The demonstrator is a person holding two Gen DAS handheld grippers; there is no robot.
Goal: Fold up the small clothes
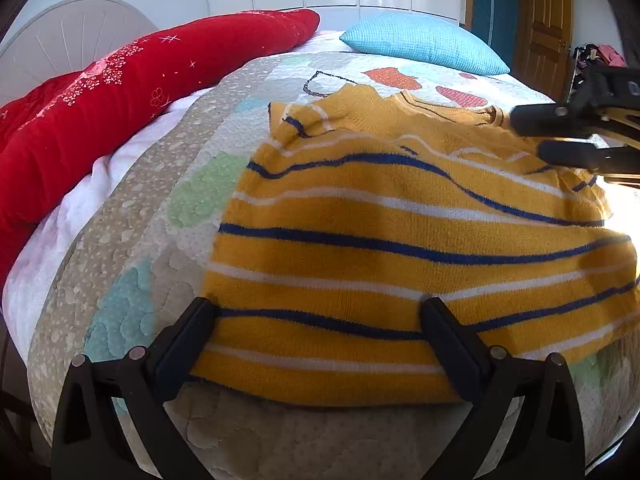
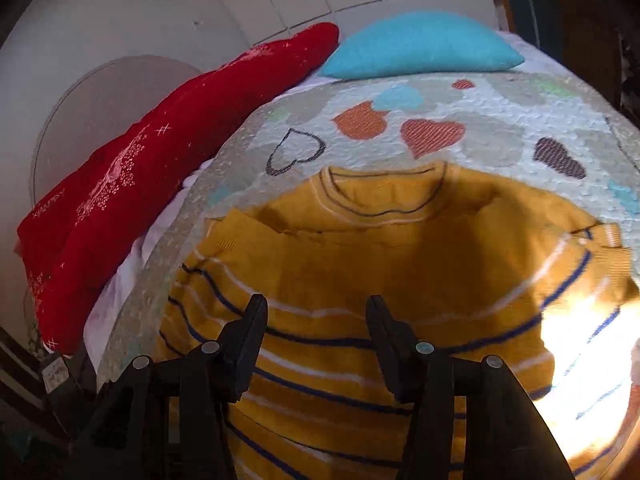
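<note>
A small yellow knit sweater [image 1: 400,216] with blue and white stripes lies flat on the quilted bed cover, sleeves folded in over the body. Its collar [image 2: 384,192] points toward the pillows. My left gripper [image 1: 316,312] is open, its fingers spread wide over the sweater's bottom hem near the bed's front edge. My right gripper [image 2: 316,312] is open and hovers above the sweater's middle [image 2: 400,280]; it also shows in the left wrist view [image 1: 532,136] at the sweater's right shoulder, holding nothing.
A long red pillow [image 1: 120,92] lies along the left of the bed. A blue pillow [image 1: 424,40] sits at the head. The quilt [image 1: 160,208] with heart patches covers the bed. A wooden door [image 1: 544,20] stands at the back right.
</note>
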